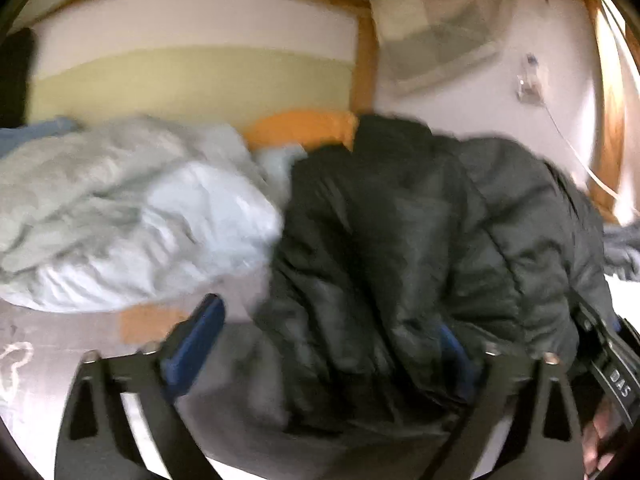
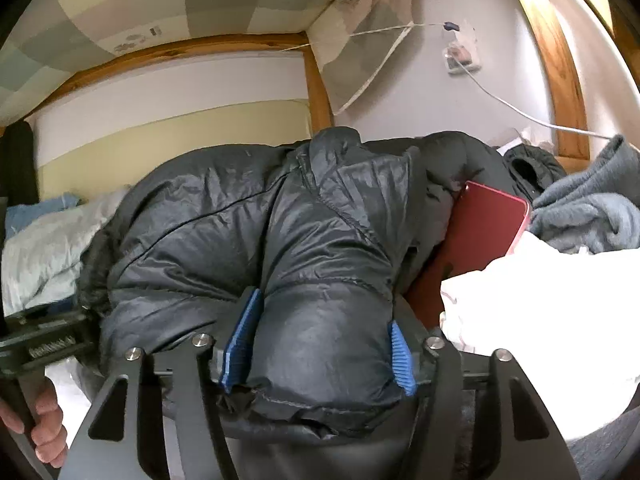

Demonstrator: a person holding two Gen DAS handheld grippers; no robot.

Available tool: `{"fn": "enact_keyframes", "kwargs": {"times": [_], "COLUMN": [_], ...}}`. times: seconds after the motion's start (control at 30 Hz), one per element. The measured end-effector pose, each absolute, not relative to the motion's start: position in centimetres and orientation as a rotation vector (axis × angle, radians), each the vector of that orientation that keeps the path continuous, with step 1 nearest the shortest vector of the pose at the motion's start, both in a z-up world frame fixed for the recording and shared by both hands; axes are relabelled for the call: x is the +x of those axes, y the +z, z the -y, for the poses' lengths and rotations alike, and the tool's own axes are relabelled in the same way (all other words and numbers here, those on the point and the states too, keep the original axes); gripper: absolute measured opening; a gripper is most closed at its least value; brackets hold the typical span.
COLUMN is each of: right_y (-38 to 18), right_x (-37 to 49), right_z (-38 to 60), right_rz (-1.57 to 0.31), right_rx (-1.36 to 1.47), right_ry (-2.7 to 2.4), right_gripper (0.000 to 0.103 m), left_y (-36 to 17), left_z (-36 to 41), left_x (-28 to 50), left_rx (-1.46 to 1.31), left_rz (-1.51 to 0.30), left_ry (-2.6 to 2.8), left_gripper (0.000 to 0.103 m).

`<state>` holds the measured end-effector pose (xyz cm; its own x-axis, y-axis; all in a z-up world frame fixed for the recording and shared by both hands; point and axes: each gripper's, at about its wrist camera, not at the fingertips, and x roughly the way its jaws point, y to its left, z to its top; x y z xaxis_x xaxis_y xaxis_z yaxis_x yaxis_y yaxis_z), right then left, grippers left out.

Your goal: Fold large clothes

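Dark puffer jacket heaped on bed beside pale bedding; right gripper pinches a puffy fold, left gripper jaws spread around jacket fabric; likely light, slippery, springy, so grip stitched seams or hem.

The left wrist view is smeared by motion blur; the right is sharp. Daylight enters from 2 o'clock, blowing out the white cloth. Fisheye bending and dark vignetting ring both views.

Right gripper jaws pinch the black puffer jacket, apparently firmly
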<state>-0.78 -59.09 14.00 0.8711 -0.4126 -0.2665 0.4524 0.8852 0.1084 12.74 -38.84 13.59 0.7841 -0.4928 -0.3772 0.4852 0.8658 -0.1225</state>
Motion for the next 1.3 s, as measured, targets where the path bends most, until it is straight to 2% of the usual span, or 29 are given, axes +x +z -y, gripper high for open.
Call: {"fn": "enact_keyframes", "kwargs": {"times": [0.03,0.07,0.13,0.33,0.43,0.77,0.9,1.1,1.3], "right_y": [13.9,13.9,14.2,16.3,18.2,23.9,22.7,17.1,11.5], "right_x": [-1.1,-1.5,-2.3,-3.4,-5.7,-14.1,-15.1,-13.1,-10.7], "right_z": [59.2,59.1,58.3,55.5,53.1,42.2,38.3,34.8,32.6], "right_rz": [-0.232,-0.215,-0.164,-0.128,-0.051,0.047,0.066,-0.044,-0.122], "right_rx": [0.175,0.168,0.125,0.102,0.137,0.155,0.163,0.210,0.178], "right_ry": [-0.450,-0.473,-0.553,-0.480,-0.418,-0.161,-0.125,-0.147,-0.119], "right_gripper": [0.073,0.089,0.103,0.103,0.103,0.103,0.103,0.103,0.103], "left_y": [13.9,14.1,15.1,19.5,22.1,26.8,25.3,17.8,11.1], "left_z": [38.2,37.4,36.0,31.5,28.5,18.2,14.5,9.9,7.3], "left_x": [12.3,12.2,10.9,4.7,1.9,-5.2,-6.0,-5.0,-5.2], "left_rx": [-0.027,-0.032,-0.028,0.060,0.056,0.031,0.040,0.026,-0.020], "left_rz": [-0.388,-0.372,-0.324,-0.106,-0.035,0.004,-0.035,-0.100,-0.075], "left_ry": [-0.528,-0.527,-0.536,-0.554,-0.542,-0.423,-0.372,-0.342,-0.241], "left_gripper": [0.099,0.099,0.101,0.103,0.103,0.103,0.103,0.103,0.103]}}
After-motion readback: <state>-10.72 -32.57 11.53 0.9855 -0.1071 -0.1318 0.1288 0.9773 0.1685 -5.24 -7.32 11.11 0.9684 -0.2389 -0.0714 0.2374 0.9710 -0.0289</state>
